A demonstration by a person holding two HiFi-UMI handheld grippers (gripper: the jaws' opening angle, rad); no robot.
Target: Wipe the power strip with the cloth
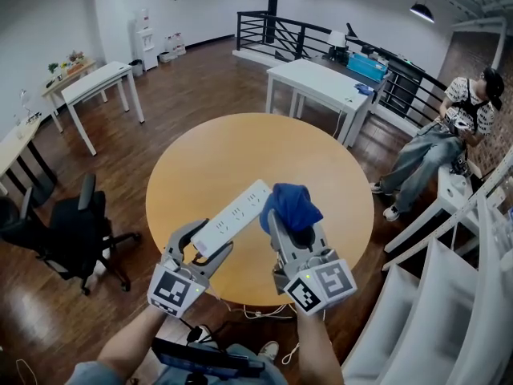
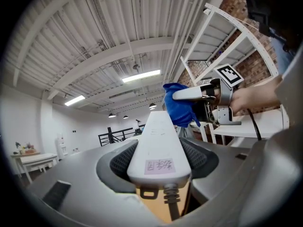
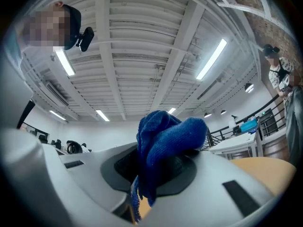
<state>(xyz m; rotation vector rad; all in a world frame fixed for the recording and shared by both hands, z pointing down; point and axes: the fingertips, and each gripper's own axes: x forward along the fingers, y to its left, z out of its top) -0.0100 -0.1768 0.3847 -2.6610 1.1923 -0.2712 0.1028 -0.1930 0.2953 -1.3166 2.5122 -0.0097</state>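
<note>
A white power strip (image 1: 233, 216) is held above the round wooden table (image 1: 216, 159), and my left gripper (image 1: 210, 249) is shut on its cord end. In the left gripper view the power strip (image 2: 160, 145) runs straight out between the jaws, with a small label near its cord. My right gripper (image 1: 290, 229) is shut on a blue cloth (image 1: 290, 205), which bunches over the jaw tips beside the strip's far end. The cloth (image 3: 163, 148) fills the jaws in the right gripper view. From the left gripper view the cloth (image 2: 180, 103) and right gripper hang just beyond the strip's tip.
A black office chair (image 1: 68, 235) stands at the left. White desks (image 1: 321, 87) stand behind the table. A person (image 1: 449, 135) sits at the right by white shelving (image 1: 457, 295). The strip's cable hangs below the table's near edge (image 1: 256, 311).
</note>
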